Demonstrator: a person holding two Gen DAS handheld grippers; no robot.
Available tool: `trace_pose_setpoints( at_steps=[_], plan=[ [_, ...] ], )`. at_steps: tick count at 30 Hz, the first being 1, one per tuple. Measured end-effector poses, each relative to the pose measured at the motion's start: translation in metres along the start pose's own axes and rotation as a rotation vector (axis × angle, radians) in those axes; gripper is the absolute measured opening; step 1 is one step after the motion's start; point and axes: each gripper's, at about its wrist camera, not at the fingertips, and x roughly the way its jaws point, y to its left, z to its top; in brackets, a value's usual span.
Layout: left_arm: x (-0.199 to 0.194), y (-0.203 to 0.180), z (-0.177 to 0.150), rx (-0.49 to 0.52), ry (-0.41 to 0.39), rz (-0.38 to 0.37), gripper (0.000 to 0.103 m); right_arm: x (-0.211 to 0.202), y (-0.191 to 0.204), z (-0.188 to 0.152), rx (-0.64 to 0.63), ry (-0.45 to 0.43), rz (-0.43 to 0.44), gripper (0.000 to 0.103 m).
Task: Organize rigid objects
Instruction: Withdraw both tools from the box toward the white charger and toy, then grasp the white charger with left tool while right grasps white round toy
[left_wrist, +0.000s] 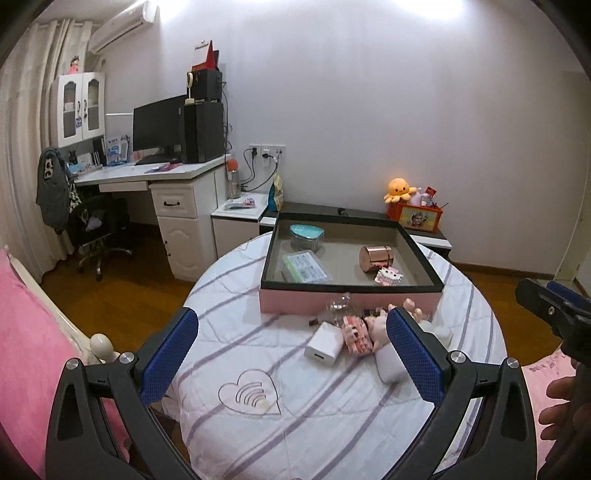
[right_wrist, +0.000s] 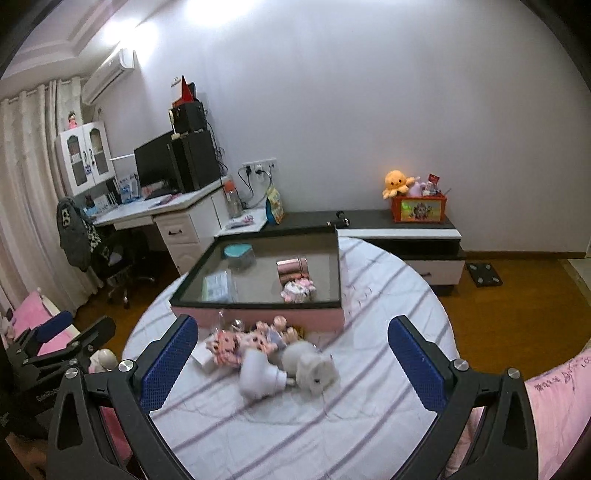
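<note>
Lying lengthwise across table, doll (right_wrist: 251, 341).

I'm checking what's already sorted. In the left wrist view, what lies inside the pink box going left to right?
Teal-lidded clear container → flat green-labelled packet → rose-gold cylinder on its side → small pink and white toy, just in front of the cylinder.

Home bedroom, computer desk (left_wrist: 155, 173), curtains (left_wrist: 22, 147)
</note>
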Motion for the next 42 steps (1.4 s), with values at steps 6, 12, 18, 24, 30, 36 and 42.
trace_pose_setpoints(
  at_steps=[6,12,18,24,30,36,42],
  plan=[
    [-0.012,0.002,-0.001,-0.006,-0.028,0.000,0.103,-0.015,0.005,-0.002,-0.008,-0.022,-0.013,0.103],
    [-0.018,0.001,-0.002,-0.003,-0.037,0.001,0.103,-0.019,0.011,-0.003,-0.025,-0.022,-0.001,0.103],
    [-0.003,0.000,-0.009,0.003,0.005,-0.012,0.103,-0.013,0.008,-0.004,-0.029,-0.005,-0.022,0.103],
    [0.049,0.000,-0.035,0.032,0.148,-0.004,0.103,0.026,-0.010,-0.020,-0.015,0.112,-0.050,0.103],
    [0.091,-0.004,-0.049,0.054,0.231,-0.017,0.103,0.066,-0.021,-0.037,-0.012,0.217,-0.045,0.103],
    [0.134,-0.008,-0.054,0.084,0.307,-0.042,0.103,0.103,-0.030,-0.049,-0.001,0.297,-0.013,0.103],
    [0.169,-0.007,-0.057,0.100,0.381,-0.069,0.102,0.134,-0.034,-0.049,-0.001,0.346,0.028,0.103]
  ],
)
